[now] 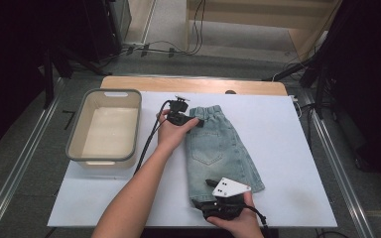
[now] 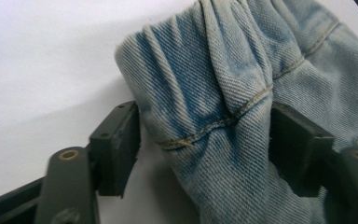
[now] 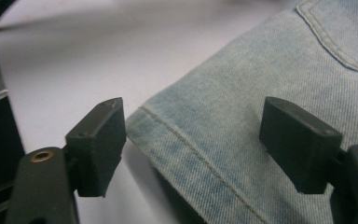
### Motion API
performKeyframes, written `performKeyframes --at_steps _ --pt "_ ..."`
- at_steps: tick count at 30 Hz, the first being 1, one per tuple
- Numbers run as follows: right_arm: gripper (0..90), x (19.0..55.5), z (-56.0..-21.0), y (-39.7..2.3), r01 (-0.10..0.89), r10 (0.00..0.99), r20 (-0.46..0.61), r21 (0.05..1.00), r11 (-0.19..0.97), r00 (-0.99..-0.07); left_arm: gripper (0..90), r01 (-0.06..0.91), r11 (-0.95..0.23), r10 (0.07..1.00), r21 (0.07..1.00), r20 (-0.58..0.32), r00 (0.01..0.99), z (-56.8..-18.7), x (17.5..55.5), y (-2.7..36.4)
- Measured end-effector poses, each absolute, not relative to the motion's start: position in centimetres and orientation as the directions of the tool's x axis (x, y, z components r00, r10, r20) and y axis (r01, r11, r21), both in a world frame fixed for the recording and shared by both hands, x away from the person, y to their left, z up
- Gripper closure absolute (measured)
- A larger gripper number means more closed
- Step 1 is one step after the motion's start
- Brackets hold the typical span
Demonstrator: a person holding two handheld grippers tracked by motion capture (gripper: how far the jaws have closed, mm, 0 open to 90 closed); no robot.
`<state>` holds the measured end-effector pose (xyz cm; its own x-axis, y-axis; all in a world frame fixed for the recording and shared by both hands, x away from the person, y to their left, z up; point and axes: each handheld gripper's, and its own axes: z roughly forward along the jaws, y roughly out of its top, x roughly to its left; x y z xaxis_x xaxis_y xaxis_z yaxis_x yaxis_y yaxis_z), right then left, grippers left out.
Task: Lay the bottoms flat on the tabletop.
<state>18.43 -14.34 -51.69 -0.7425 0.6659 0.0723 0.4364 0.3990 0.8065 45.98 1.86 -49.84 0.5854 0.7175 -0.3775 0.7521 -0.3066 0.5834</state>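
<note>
At twelve o'clock on the counter point(image 1: 287, 148), the left gripper point(image 1: 191, 120) jaws are closing around the denim shorts point(image 1: 218, 148) waistband; at six o'clock the right gripper point(image 1: 213, 201) jaws are spreading over the hem, so nothing is lifted yet.

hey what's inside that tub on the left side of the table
The beige tub looks empty: its pale floor shows bare in the high view. The near wall hides a thin strip of the floor just behind it, so that strip cannot be checked.
</note>
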Motion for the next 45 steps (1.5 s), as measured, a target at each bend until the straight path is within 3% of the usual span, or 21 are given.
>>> performKeyframes --at_steps 8,14,20,27,35,45 --pt "11.9 18.8 -52.2 -13.7 0.474 0.674 0.049 0.748 0.464 -0.737 36.4 0.753 -0.308 0.727 0.581 -0.367 0.581 -50.0 45.8 1.6" --pt "12.5 18.6 -52.4 -13.1 0.461 0.671 -0.011 0.719 0.521 -0.741 37.8 0.759 -0.297 0.728 0.580 -0.377 0.573 -50.0 45.8 1.6" --pt "32.1 18.9 -52.2 -13.8 0.460 0.680 -0.013 0.728 0.509 -0.733 41.9 0.760 -0.303 0.725 0.575 -0.379 0.575 -50.0 45.8 1.8" --pt "75.4 19.7 -52.1 -15.0 0.460 0.704 -0.025 0.741 0.489 -0.709 51.1 0.761 -0.294 0.727 0.578 -0.382 0.571 -49.9 45.8 1.9" --pt "79.0 19.7 -51.3 -15.3 0.447 0.690 0.027 0.780 0.439 -0.724 61.5 0.742 -0.300 0.716 0.599 -0.373 0.590 -49.4 45.7 2.0" --pt "79.0 18.7 -49.2 -13.6 0.379 0.651 0.026 0.830 0.409 -0.758 65.8 0.708 -0.362 0.698 0.607 -0.327 0.637 -47.5 44.8 2.6"
